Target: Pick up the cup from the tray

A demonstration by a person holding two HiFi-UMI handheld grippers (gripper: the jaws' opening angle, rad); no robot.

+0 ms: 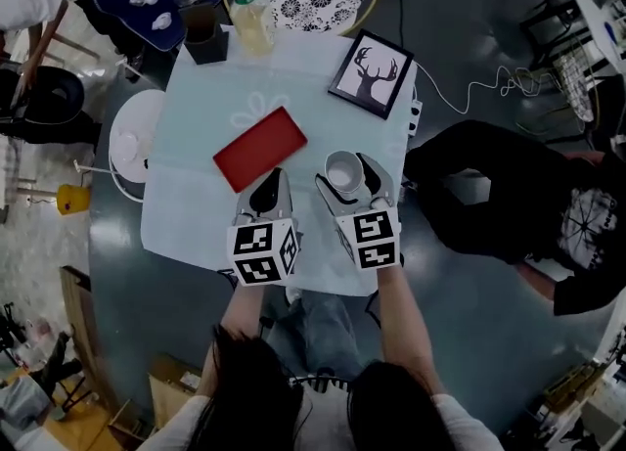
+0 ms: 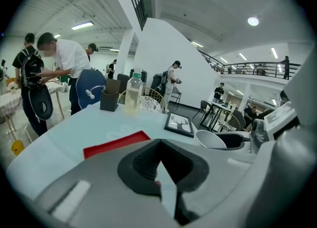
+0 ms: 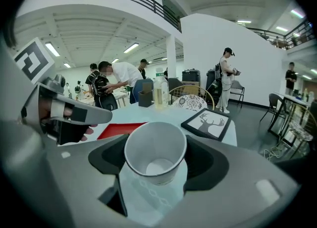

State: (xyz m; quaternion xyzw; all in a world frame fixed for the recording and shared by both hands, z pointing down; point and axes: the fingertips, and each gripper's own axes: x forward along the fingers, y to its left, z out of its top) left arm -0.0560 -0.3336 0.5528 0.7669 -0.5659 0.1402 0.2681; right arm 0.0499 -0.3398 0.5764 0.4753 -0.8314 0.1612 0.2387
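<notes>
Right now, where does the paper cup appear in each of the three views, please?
Head view: the cup is near the centre, in the right gripper.
Left gripper view: right of centre, slightly below the middle.
Right gripper view: centre, mouth toward the camera.
Shared landmark: the deer picture, beyond the cup.

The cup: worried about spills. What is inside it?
Nothing shows inside the cup: the right gripper view looks in to its bare white bottom. Its near inner wall is hidden by the rim.
</notes>
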